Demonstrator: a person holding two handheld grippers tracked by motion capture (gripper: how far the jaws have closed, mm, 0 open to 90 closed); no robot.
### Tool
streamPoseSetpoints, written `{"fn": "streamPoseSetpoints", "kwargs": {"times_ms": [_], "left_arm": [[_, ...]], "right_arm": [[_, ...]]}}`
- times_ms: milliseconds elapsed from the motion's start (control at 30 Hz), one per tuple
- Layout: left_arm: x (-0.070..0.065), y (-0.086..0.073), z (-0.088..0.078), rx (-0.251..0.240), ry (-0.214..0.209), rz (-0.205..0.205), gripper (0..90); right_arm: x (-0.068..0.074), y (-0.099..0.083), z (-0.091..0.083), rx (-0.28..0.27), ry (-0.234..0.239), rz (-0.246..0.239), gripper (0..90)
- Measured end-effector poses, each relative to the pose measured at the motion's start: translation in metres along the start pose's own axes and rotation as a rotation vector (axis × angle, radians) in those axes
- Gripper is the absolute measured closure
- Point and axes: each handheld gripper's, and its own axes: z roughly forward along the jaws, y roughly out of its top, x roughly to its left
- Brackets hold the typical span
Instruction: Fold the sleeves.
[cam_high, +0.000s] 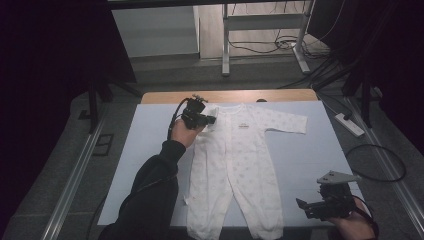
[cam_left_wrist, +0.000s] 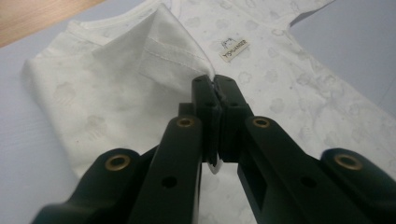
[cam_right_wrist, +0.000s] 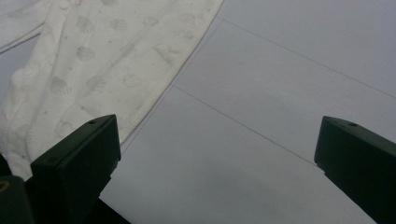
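Left gripper (cam_left_wrist: 215, 86) pinching the romper's (cam_high: 235, 165) folded sleeve (cam_left_wrist: 154, 51) — right gripper (cam_high: 325, 204) spread wide.

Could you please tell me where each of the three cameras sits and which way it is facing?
High view: above the person's side, facing forward and down on the table; a sleeve and both hands show.
Left gripper view: rides the left claw, looking along its shut jaws at the pinched sleeve fold.
Right gripper view: rides the right claw, jaws open, facing the mat.
All share the white romper.
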Motion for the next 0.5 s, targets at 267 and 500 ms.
{"fn": "streamPoseSetpoints", "kwargs": {"times_ms": [267, 500], "left_arm": [[-0.005, 0.003, 0.014, 0.020, -0.003, 0.005, 87.7], [-0.004, 0.004, 0.027, 0.036, -0.001, -0.005, 87.6]], "right_arm": [[0.000, 0.000, 0.000, 0.001, 0.001, -0.001, 0.5], [0.000, 0.000, 0.000, 0.000, 0.002, -0.002, 0.5]]}}
